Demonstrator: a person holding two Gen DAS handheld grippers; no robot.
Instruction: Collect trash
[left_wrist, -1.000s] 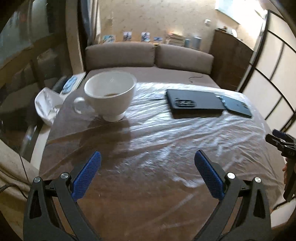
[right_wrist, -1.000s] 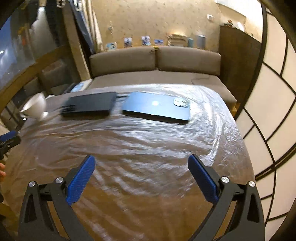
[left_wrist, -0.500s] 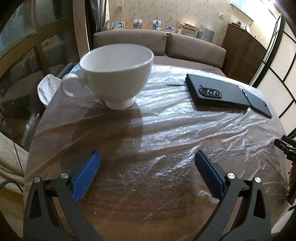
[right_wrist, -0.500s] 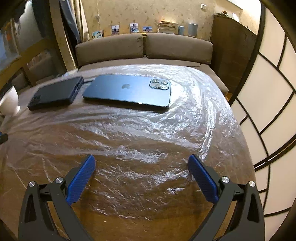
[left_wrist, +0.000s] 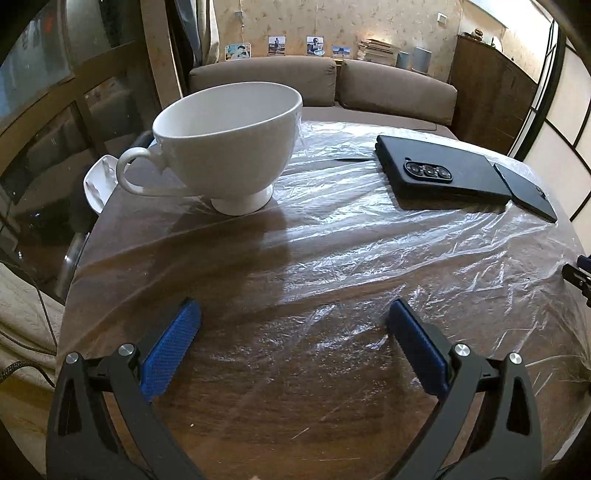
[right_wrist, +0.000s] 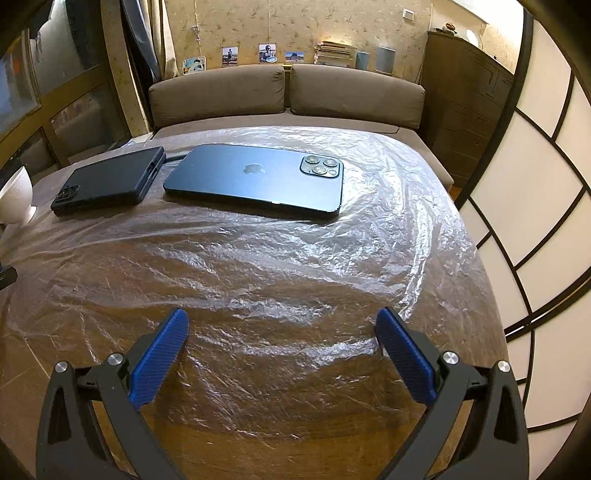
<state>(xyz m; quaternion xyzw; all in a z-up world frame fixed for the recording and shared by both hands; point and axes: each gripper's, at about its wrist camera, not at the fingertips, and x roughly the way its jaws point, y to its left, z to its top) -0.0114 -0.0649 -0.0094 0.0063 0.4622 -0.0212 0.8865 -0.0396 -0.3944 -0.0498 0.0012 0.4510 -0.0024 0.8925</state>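
Both grippers moved lower; plastic sheet (right_wrist: 280, 266) spreads beneath open jaws.

cup (left_wrist: 229, 147) left of phones (left_wrist: 439, 173), on film (left_wrist: 369, 251)

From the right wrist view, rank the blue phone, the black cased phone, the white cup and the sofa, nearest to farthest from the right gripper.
1. Blue phone: straight ahead of the right gripper, lying on the plastic sheet.
2. Black cased phone: ahead and left, beside the blue one.
3. White cup: at the far left edge of the table.
4. Sofa: behind the table, against the wall.
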